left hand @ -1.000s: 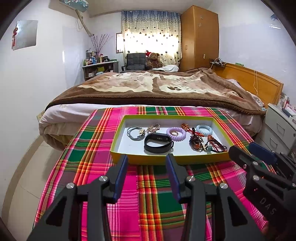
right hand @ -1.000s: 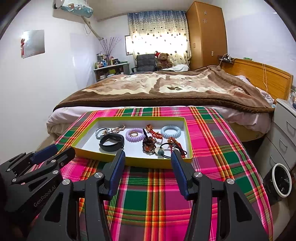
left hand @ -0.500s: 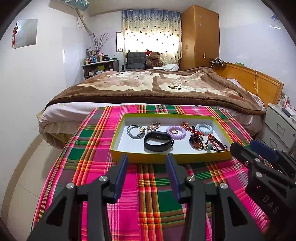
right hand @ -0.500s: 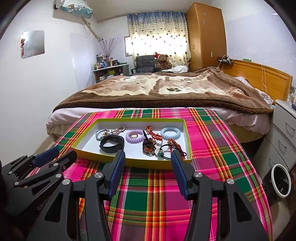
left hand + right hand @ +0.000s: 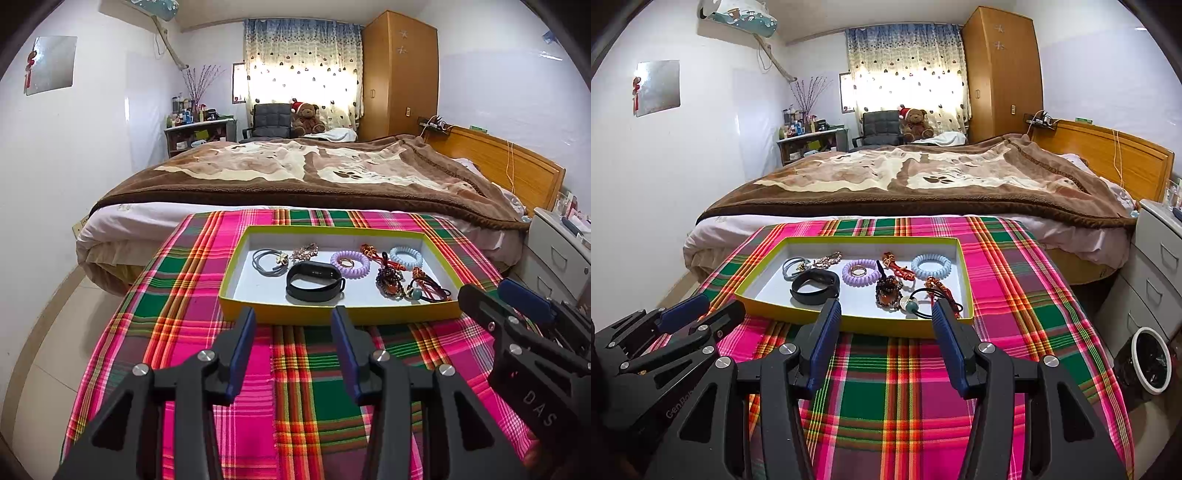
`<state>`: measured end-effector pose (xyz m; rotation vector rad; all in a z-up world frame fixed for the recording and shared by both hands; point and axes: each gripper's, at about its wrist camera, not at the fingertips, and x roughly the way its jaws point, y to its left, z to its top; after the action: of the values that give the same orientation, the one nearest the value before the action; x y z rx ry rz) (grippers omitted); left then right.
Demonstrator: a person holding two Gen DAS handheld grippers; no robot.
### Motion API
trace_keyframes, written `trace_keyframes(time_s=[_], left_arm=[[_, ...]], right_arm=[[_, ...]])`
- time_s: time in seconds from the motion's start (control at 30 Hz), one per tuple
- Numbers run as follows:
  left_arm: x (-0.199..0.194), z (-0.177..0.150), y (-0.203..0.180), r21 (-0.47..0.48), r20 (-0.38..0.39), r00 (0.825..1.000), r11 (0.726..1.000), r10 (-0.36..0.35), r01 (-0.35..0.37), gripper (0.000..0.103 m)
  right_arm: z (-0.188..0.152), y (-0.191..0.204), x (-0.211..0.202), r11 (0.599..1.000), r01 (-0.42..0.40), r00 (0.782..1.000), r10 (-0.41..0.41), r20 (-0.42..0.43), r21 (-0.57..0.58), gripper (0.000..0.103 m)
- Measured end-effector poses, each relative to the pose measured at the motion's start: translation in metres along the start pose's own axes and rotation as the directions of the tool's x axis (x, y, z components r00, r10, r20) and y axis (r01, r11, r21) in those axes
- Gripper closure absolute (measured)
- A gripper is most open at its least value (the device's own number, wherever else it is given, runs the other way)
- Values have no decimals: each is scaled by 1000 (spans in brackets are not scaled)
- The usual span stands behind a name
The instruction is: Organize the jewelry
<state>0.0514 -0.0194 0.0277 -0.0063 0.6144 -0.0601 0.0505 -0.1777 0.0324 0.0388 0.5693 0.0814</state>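
A shallow yellow-rimmed tray (image 5: 332,315) (image 5: 857,325) sits on the plaid cloth and holds the jewelry. In it lie a black wristband (image 5: 314,282) (image 5: 814,286), a purple coil band (image 5: 350,260) (image 5: 861,273), a light blue coil band (image 5: 405,255) (image 5: 931,265), grey hair ties (image 5: 266,260) (image 5: 792,266), a gold chain piece (image 5: 306,252), a dark bead bracelet (image 5: 390,282) (image 5: 888,291) and red cords (image 5: 428,286). My left gripper (image 5: 293,315) is open and empty just before the tray's near rim. My right gripper (image 5: 886,308) is open and empty at the near rim.
The table with the pink and green plaid cloth (image 5: 177,325) stands against a bed with a brown blanket (image 5: 314,173). A white drawer unit (image 5: 1156,258) and a bin (image 5: 1150,360) stand to the right. The floor drops off on the left.
Both grippers have drawn back a little from the tray and stay open. The jewelry has not moved.
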Motion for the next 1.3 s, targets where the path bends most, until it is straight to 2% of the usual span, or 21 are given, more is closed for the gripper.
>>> trace_keyframes(time_s=[0.13,1.3], left_arm=[[1,0,-2,18,1,1000,1000,23,-23,59],[0,-2,-1,8,-9,1000,1000,21,-20,59]], right_arm=[[0,0,0,1000,1,1000,-1,-2,3,51],[-3,-2,0,1000,4,1000,-4,-3,6,51]])
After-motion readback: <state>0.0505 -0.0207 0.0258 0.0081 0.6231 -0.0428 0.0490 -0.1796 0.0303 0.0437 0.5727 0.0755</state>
